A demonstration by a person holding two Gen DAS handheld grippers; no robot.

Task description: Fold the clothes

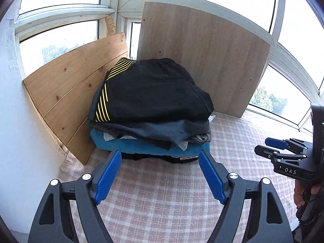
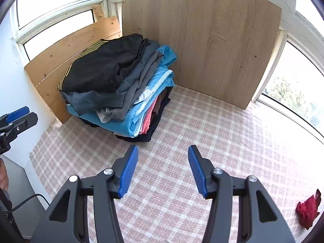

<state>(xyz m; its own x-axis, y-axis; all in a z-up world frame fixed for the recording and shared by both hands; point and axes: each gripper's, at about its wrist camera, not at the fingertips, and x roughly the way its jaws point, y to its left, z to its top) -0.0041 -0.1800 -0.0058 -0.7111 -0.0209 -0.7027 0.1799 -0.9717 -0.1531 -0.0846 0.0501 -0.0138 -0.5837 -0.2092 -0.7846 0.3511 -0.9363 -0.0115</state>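
The stack of folded clothes [image 2: 119, 85] sits in the far left corner of the surface, against the pine board [image 1: 77, 85] on its left and just in front of the pale laminate panel [image 2: 202, 40]; a black garment with yellow stripes [image 1: 149, 89] lies on top, above grey, blue, pink and dark layers. The checked cloth [image 2: 182, 131] covers the surface, which may be a tabletop or a bed; which cannot be told. The left hand-held gripper [image 1: 160, 174] stands released and empty just short of the stack's front edge, and the right hand-held gripper [image 2: 163, 170] is likewise spread and empty over bare cloth. A crumpled red garment [image 2: 308, 210] lies well apart at the right edge, judged the next piece to fold. To do this well, spread it flat in the open area first, grip matching corners, and keep clear of the tilted stack. The only legible writing is "DAS" [image 1: 290, 171] on the right gripper's body.
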